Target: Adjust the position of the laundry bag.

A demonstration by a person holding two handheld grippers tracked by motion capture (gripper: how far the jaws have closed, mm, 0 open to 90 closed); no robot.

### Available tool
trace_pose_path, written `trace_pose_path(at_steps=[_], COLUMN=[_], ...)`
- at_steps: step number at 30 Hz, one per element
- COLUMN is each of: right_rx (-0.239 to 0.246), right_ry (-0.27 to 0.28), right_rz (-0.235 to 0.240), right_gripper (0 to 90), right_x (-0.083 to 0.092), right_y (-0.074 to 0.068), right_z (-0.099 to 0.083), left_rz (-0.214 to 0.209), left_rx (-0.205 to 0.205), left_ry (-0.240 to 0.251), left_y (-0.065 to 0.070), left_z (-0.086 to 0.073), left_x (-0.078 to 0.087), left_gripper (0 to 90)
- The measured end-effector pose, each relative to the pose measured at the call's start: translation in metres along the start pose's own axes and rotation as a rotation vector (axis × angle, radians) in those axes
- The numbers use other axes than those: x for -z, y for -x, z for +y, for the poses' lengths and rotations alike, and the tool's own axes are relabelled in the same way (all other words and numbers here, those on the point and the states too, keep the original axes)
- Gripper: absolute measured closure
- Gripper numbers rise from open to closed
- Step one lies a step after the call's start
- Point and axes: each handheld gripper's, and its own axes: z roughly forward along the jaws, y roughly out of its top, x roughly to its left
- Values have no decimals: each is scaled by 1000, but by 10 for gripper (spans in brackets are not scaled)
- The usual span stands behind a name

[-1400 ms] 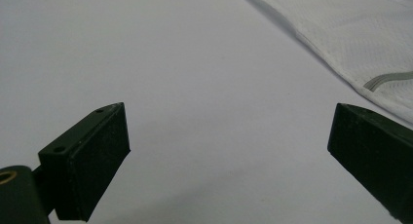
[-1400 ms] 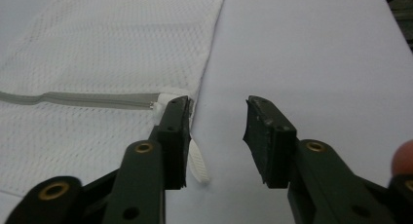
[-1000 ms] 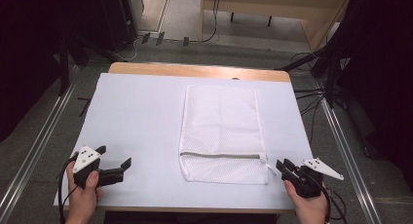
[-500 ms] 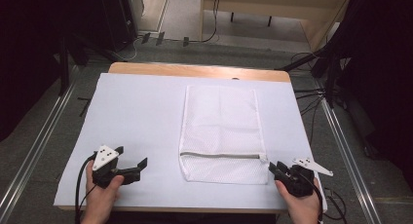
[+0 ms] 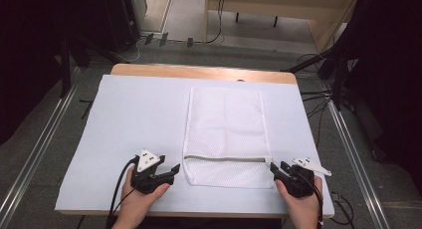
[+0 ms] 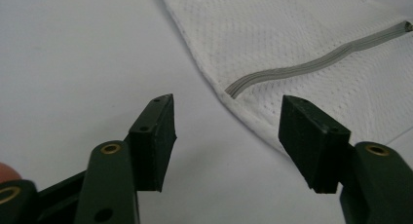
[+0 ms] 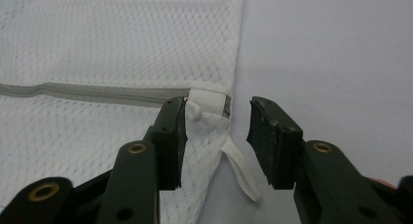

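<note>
Right gripper [image 7: 214,131], jaws parting, is straddling the white mesh zip bag [image 5: 226,134]'s lower-right corner, apparently ungripped; left gripper [image 5: 166,173], jaws apart and closing, is nearing the lower-left edge.

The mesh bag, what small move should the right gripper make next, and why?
Probably close the right gripper on the mesh bag corner. Its jaws, just opening, straddle the white tab at the zipper end, pads not pressing, while the left gripper stands open beside the opposite edge.
</note>
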Motion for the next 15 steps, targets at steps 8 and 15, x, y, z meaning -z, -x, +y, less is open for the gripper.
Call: trace_pose_path(at_steps=[8, 15], right_rx=[2, 2], right_ry=[24, 34], right_rz=[12, 15], right_gripper=[578, 571], right_x=[4, 5], right_y=[3, 5], right_z=[0, -1], left_rz=[19, 79], left_rx=[34, 37], left_ry=[-49, -93], left_y=[-2, -3], left_z=[27, 40], left_x=[-33, -55], left_gripper=[565, 602])
